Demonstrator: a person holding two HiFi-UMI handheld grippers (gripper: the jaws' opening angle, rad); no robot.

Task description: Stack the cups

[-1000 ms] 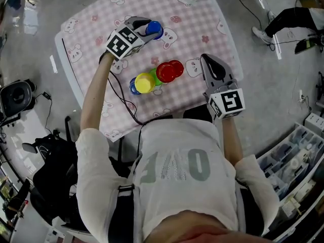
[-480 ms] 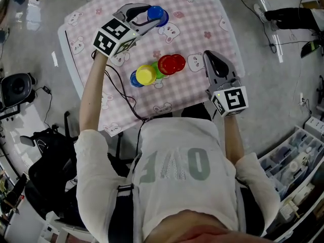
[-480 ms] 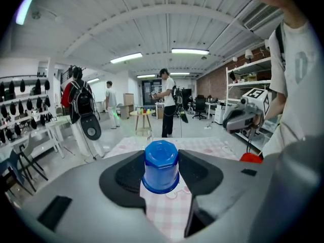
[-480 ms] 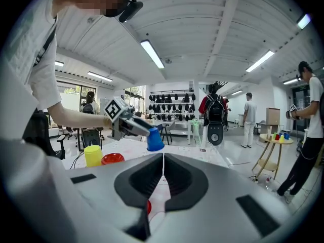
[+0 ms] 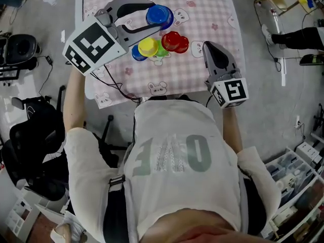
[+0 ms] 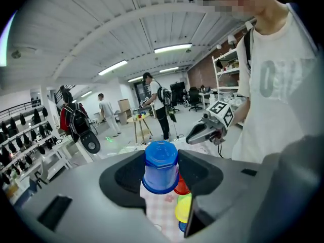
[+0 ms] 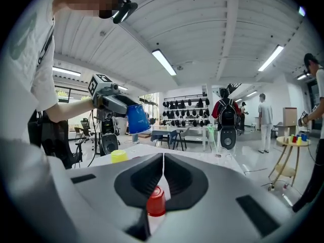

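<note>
The blue cup (image 5: 160,15) sat pinched between the jaws of the left gripper (image 5: 154,16), one pad pressed on each side of its wall. It was clear of the pink-checked table (image 5: 210,14), held in the air over the far part near the far edge, just beyond the other cups.

In the left gripper view the cup stood mouth down. Its closed, faceted base was up and its flared rim was at the bottom, wider than the base. It was glossy, plain blue plastic. From the right gripper view it hung slightly tilted in the raised left gripper.

The rest of the cups were bunched around the middle of the table. The yellow cup (image 5: 148,46) had a second blue cup (image 5: 136,53) showing under its left side and the green cup (image 5: 161,49) touching its right. The two red cups (image 5: 174,41) lay side by side, touching, to the right of the green one.

The right gripper (image 5: 209,46) had its jaws pressed together with only a thin slit between them and nothing held. It hovered by the table's right edge, near the red cups but apart from them. In its own view a red cup (image 7: 156,202) showed low beneath the tips, untouched.
</note>
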